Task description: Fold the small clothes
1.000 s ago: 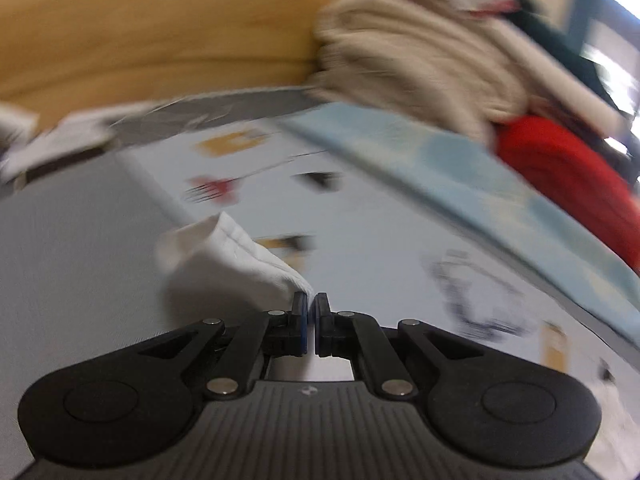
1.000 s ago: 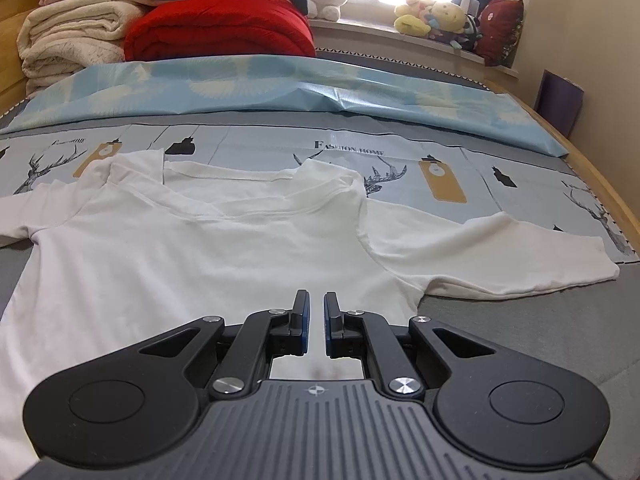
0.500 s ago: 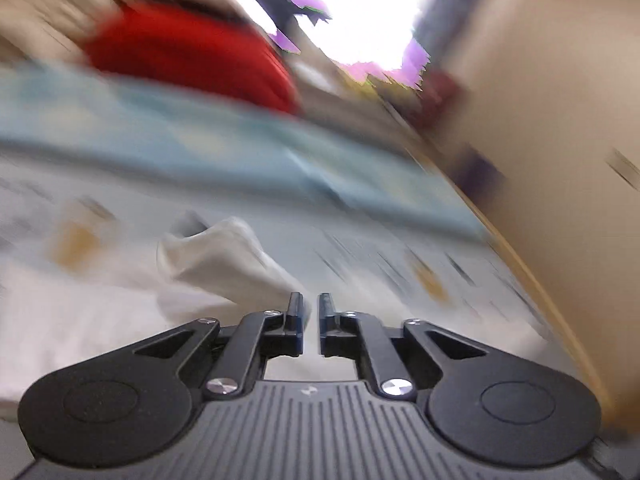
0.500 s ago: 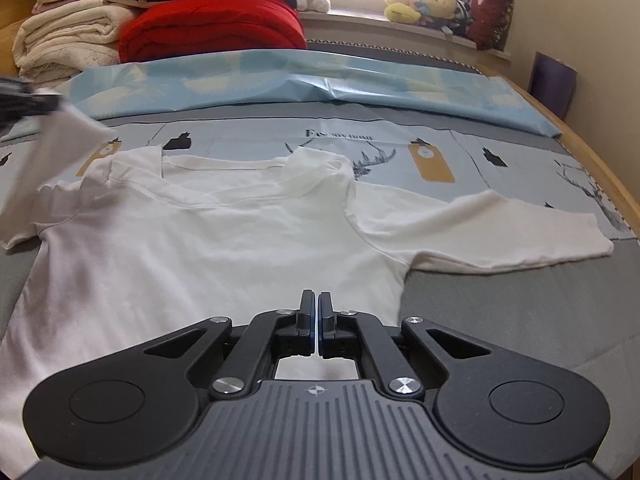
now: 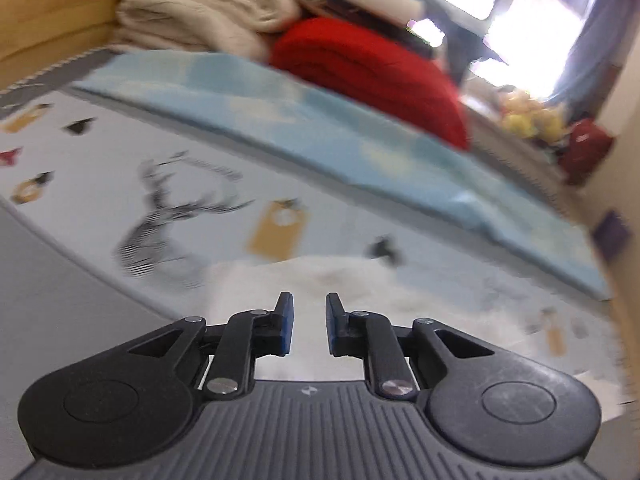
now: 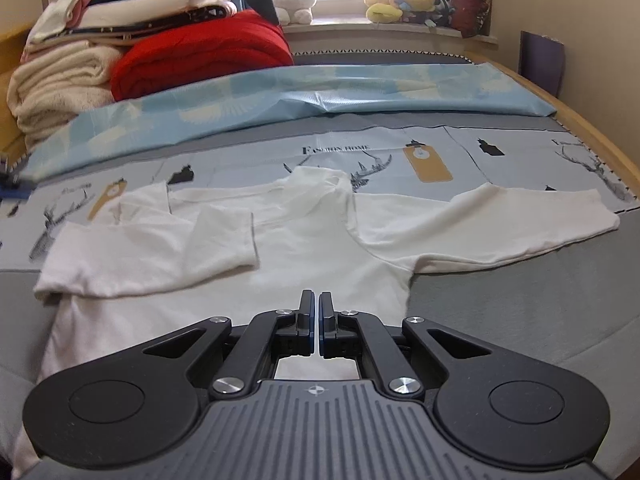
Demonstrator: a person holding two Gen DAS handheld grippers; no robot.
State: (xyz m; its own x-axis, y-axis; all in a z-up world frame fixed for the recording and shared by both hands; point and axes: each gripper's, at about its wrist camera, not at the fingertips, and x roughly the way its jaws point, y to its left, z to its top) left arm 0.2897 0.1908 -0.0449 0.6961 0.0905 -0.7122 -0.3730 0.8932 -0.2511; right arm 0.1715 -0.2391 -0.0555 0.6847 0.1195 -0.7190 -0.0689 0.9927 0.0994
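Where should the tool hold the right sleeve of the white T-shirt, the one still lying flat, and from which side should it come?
Grip the right sleeve of the white T-shirt at its cuff end, probably best at a corner, coming from the outer right side. That end lies flat and free on the bedcover, with nothing over it, and the left sleeve is already folded inward.

This is a bedroom in a home. A bed with a wooden frame (image 6: 576,120) fills the right wrist view, covered by a deer-print sheet (image 6: 500,164). Folded cream blankets (image 6: 60,80) and a red blanket (image 6: 200,56) are stacked at upper left, and plush toys (image 6: 400,0) line the sunlit windowsill (image 6: 380,30) at top center.
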